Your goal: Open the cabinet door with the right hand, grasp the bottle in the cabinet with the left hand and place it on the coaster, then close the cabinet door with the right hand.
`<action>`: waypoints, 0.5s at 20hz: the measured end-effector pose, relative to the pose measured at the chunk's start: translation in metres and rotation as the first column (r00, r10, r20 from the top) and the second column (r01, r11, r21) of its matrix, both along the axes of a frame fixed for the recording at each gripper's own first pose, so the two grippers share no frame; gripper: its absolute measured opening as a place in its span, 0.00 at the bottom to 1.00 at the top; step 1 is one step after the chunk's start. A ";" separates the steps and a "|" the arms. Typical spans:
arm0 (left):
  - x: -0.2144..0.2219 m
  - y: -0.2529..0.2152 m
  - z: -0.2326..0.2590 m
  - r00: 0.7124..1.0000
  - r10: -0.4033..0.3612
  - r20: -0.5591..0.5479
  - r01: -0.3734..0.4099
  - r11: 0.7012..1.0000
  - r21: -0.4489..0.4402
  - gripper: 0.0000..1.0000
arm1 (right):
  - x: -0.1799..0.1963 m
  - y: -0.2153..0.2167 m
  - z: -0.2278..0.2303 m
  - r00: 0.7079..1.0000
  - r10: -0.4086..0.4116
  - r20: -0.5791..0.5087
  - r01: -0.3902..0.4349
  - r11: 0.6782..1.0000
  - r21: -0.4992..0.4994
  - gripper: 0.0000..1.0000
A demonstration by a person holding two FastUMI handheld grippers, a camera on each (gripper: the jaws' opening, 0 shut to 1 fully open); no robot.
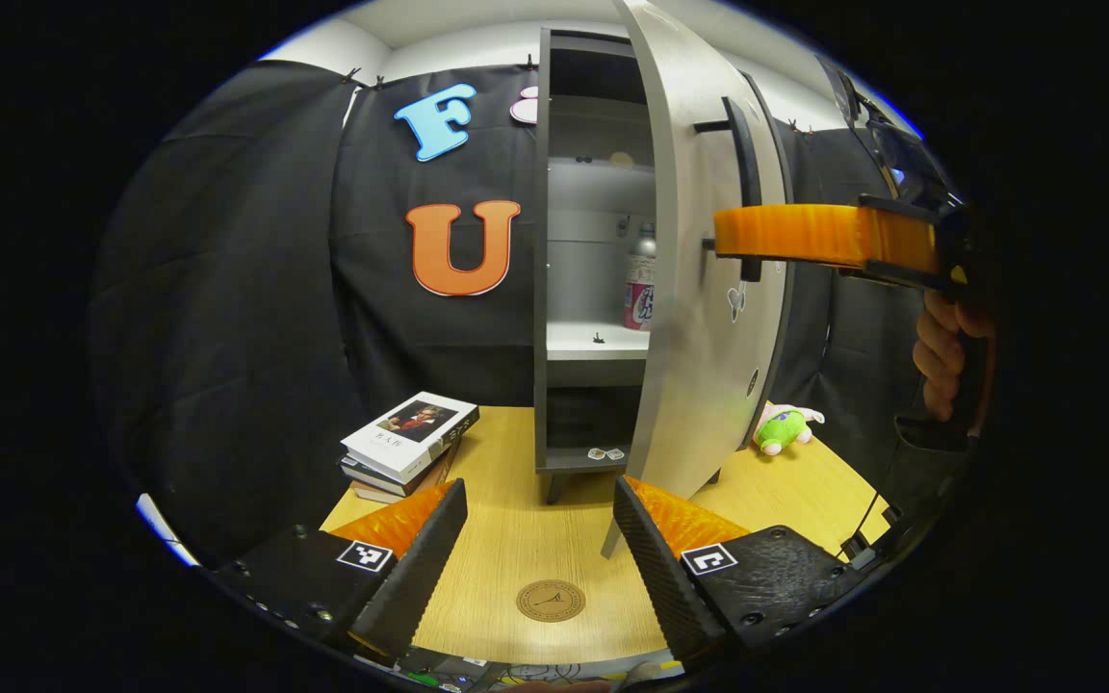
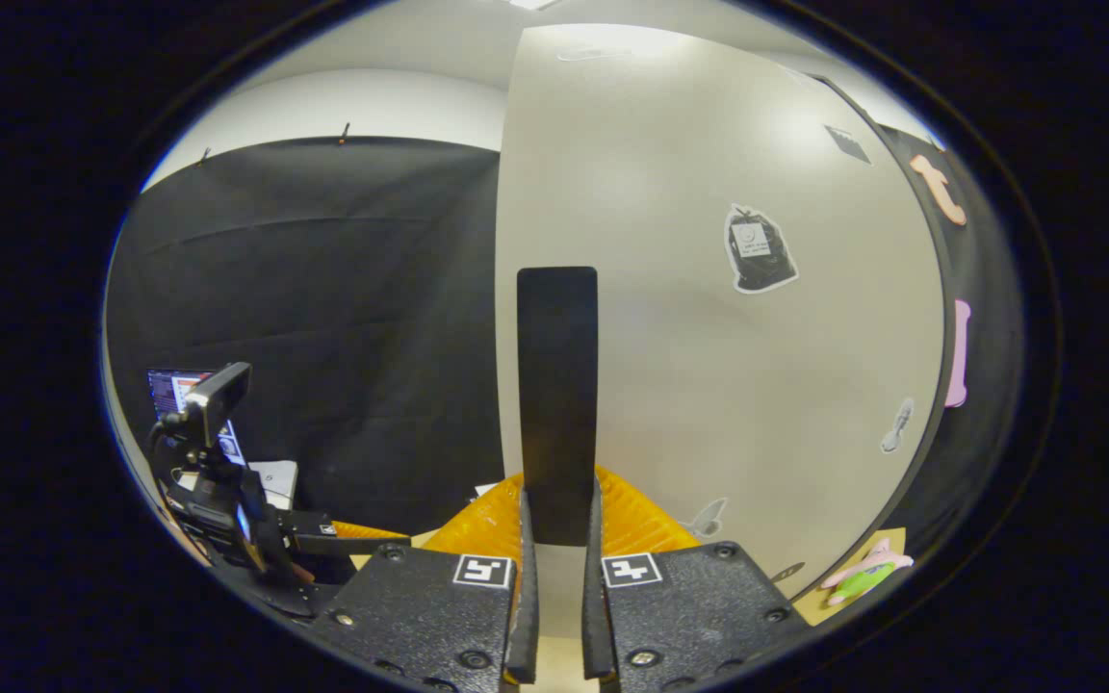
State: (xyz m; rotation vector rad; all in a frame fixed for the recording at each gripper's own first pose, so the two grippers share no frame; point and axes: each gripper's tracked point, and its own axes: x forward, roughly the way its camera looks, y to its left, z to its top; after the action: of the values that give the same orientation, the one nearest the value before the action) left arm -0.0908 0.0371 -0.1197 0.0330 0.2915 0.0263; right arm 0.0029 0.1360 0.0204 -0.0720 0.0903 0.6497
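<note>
Left gripper (image 1: pixel 540 549), fingers spread wide, hovers low in the frame above the coaster (image 1: pixel 551 600). Centre frame, the bottle (image 1: pixel 640 280) stands on the cabinet (image 1: pixel 543 289) shelf: likely light, rigid, slick, best gripped mid-body. Right gripper (image 2: pixel 559 587) clamps the door handle (image 2: pixel 557 385), door (image 1: pixel 699 318) ajar.

no legible text on anything

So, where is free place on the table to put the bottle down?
Bare table lies around the coaster, between the books and the open cabinet door. Another patch lies near the plush toy. Crowded: the door's swing path.
</note>
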 end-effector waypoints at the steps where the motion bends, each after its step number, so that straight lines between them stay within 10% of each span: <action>1: 0.000 -0.003 0.001 1.000 -0.006 0.000 0.006 1.000 0.002 0.93 | -0.006 -0.002 0.000 1.000 0.009 0.000 -0.009 1.000 0.000 0.21; 10: 0.012 -0.041 -0.008 0.997 -0.067 -0.027 0.067 0.998 -0.001 0.93 | -0.041 -0.044 -0.001 1.000 0.021 -0.010 -0.021 1.000 0.014 0.21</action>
State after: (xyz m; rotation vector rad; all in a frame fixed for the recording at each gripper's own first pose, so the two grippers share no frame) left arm -0.0791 -0.0036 -0.1272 0.0426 0.3175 -0.0405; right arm -0.0386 0.0924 0.0192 -0.0560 0.0952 0.6714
